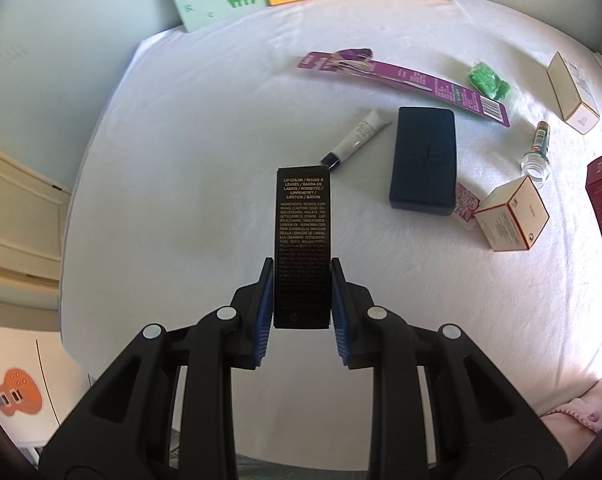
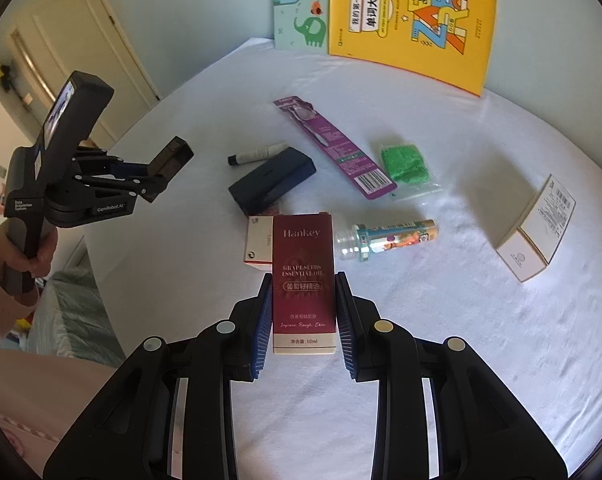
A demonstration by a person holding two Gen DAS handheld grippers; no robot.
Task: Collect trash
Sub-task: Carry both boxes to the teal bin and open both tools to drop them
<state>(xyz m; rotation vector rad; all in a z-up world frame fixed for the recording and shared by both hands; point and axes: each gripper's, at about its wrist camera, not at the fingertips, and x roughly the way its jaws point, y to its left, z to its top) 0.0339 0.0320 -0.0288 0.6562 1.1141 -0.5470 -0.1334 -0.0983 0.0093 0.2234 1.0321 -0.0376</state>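
In the left wrist view, a black lipstick carton (image 1: 303, 248) was clamped between the pads of the left gripper (image 1: 302, 300), its long axis running straight ahead along the fingers, clear of the white-covered table (image 1: 181, 200).

In the right wrist view, a maroon oil box (image 2: 303, 280) was pinched likewise in the right gripper (image 2: 303, 312), pointing forward. Collection was judged barely begun (several boxes, a tube and wrappers lay uncollected).
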